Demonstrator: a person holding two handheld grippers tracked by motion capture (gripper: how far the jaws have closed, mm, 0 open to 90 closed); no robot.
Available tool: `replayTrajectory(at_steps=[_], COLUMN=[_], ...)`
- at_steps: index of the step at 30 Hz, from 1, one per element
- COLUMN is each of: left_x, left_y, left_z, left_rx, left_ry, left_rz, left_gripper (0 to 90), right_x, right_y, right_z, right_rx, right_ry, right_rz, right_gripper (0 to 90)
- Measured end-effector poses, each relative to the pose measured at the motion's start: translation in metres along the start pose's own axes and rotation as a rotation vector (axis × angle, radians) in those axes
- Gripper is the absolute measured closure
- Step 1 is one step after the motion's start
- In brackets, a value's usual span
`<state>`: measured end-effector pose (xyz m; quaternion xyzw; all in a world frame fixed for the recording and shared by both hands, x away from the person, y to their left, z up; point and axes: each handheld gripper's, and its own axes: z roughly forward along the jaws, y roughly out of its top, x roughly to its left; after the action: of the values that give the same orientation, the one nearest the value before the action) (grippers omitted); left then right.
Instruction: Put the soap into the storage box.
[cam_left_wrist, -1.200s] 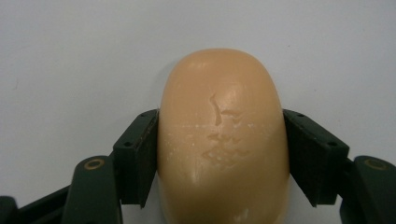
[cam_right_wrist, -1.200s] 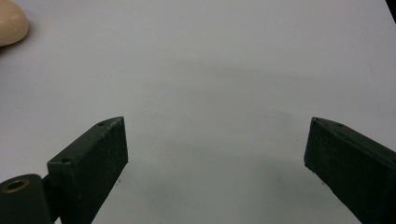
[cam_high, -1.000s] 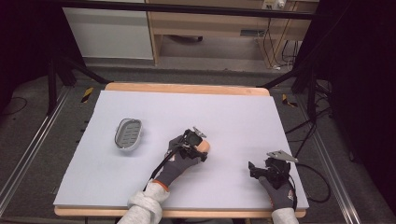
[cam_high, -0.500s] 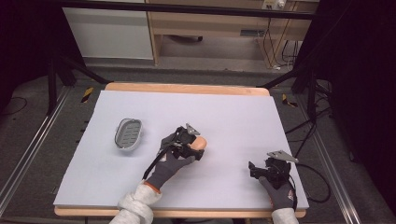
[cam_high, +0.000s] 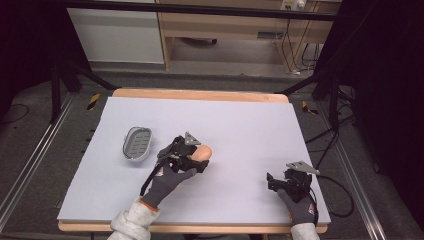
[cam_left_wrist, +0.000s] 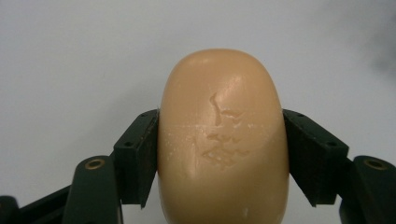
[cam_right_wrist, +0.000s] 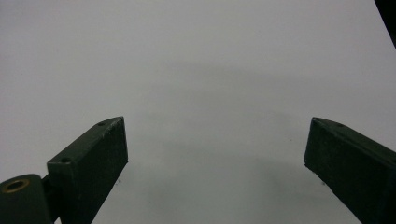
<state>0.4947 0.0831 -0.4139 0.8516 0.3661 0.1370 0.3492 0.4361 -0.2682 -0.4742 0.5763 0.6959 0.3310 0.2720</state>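
Left gripper (cam_left_wrist: 219, 154): clamped on the tan, rounded oval bar of soap (cam_left_wrist: 222, 140), one black jaw pressed flat to each long side of the bar; the jaws stand about the bar's width apart, with no gap showing between pad and soap.

Soap in the grip: its rounded end pokes out past the jaw tips, its near end runs below the edge of the left gripper view; the upper face carries shallow scuffs and a faint line across it.

Soap on the table: in the high view the bar (cam_high: 202, 152) sits near the middle of the pale grey table mat (cam_high: 240, 125), at the tip of the left gripper (cam_high: 192, 156); whether it rests on the mat or is lifted just clear I cannot tell.

Left hand: dark grey glove (cam_high: 167, 182) with a white sleeve behind it, reaching in from the bottom edge.

Right gripper (cam_right_wrist: 215, 154): spread wide, nothing between the jaws, plain mat beneath them.

Right gripper on the table: low at the right front of the mat (cam_high: 280, 181), well apart from the soap.

Grey oval slotted soap dish (cam_high: 137, 142): lying on the mat to the left of the soap, near but not touching.

Light wooden table edge (cam_high: 200, 95): shows around the mat.
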Motion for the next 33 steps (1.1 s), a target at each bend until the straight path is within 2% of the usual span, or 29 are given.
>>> replayTrajectory(at_steps=[11,16,23,33], left_x=[0.01,0.019,0.034,0.043], left_y=[-0.01,-0.019,-0.038,-0.047], left_z=[-0.019,-0.031,-0.047,-0.06], left_rx=[-0.016,-0.03,-0.054,-0.074], left_ry=[0.007,0.014,0.031,0.054], left_rz=[-0.006,-0.024,-0.072,-0.103], left_gripper=[31.6,31.6,31.6,31.6], right_x=[0.0,-0.001,0.0,0.0], right_y=[0.0,-0.001,-0.001,-0.001], right_z=[0.0,0.0,0.001,0.0], right_rx=[0.002,0.005,0.008,0.006], right_ry=[-0.003,-0.004,-0.008,-0.004], right_rz=[-0.001,0.005,-0.001,-0.004], right_gripper=[6.3,6.3,6.3,6.3])
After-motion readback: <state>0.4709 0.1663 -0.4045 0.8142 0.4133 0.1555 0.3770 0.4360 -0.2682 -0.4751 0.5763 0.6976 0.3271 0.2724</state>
